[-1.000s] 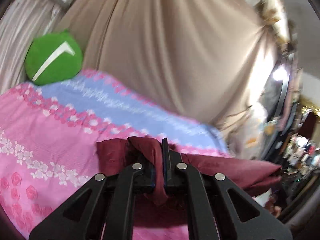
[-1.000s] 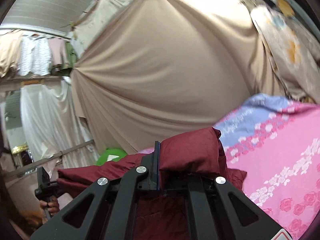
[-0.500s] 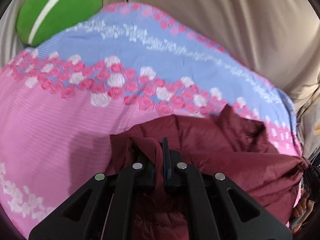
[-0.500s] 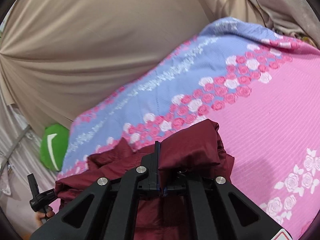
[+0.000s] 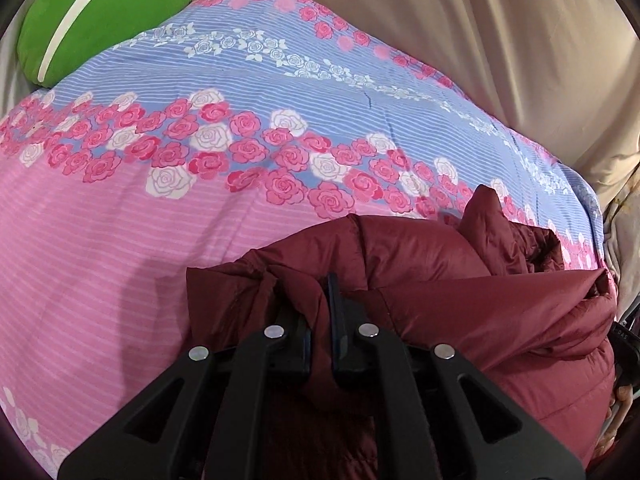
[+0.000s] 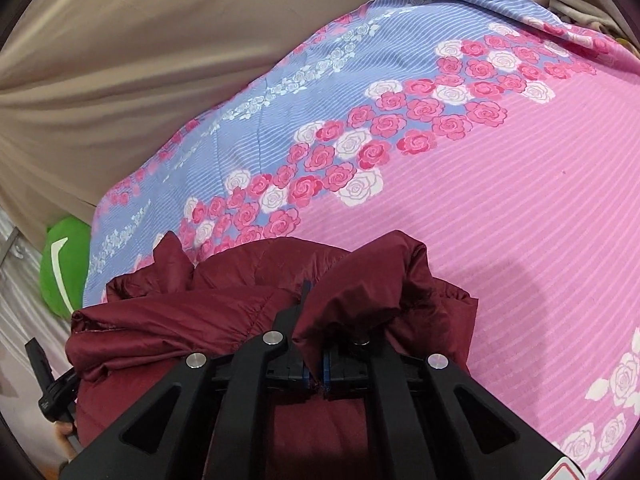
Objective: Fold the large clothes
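Left wrist view, near first: the left gripper (image 5: 320,316) is clenched on a bunched corner of the maroon puffer jacket (image 5: 460,280), fabric pinched between its two black fingers (image 5: 336,320) w/ a fold draped over the left one. Right wrist view shows the same on the other side: right gripper (image 6: 314,320) clamped on a puffy wad of the jacket (image 6: 224,312), cloth spilling over the right finger.

Key relation (as I read it): the jacket's long axis runs left-right betw. the two grippers, each holding one end, so neither hand is nearer; the bulk sags just ahead of and below both sets of tongs, low over or touching the floral bedsheet (image 5: 200,240) — can't tell which. A loose flap (sleeve or collar, unclear) pokes up at the far edge.

Beyond: open pink-and-blue sheet, then a green cushion (image 5: 100,12) at the far corner, beige curtain (image 5: 500,40) behind.
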The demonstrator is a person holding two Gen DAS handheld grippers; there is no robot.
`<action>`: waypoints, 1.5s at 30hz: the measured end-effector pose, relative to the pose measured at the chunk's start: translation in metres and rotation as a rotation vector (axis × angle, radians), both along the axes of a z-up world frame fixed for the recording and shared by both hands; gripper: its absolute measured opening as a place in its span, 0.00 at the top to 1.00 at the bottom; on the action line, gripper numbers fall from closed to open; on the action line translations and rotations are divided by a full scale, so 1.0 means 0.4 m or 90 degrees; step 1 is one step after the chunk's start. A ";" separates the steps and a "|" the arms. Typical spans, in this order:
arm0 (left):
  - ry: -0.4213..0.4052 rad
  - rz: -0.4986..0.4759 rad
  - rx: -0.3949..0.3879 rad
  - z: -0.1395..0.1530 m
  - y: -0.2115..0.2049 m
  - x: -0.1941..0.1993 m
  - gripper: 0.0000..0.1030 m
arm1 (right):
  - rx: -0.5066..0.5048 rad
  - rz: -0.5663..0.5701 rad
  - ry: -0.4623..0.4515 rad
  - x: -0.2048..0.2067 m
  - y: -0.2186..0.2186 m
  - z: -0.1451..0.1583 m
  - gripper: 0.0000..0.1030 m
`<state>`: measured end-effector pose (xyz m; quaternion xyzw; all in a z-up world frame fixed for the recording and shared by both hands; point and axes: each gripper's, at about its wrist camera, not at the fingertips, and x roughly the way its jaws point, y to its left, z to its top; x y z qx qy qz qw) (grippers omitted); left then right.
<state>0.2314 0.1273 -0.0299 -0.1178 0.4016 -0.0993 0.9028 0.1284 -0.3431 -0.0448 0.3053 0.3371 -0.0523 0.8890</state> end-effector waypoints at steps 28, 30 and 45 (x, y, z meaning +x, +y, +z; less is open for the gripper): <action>0.073 0.010 -0.060 0.036 0.086 -0.110 0.77 | -0.062 -0.001 0.017 -0.118 0.005 0.064 0.93; 0.054 0.009 -0.072 0.062 0.103 -0.137 0.94 | -0.082 0.012 -0.049 -0.161 0.034 0.127 0.95; 0.068 0.039 -0.021 -0.010 0.100 -0.158 0.96 | -0.025 -0.022 0.029 -0.141 -0.001 0.007 0.97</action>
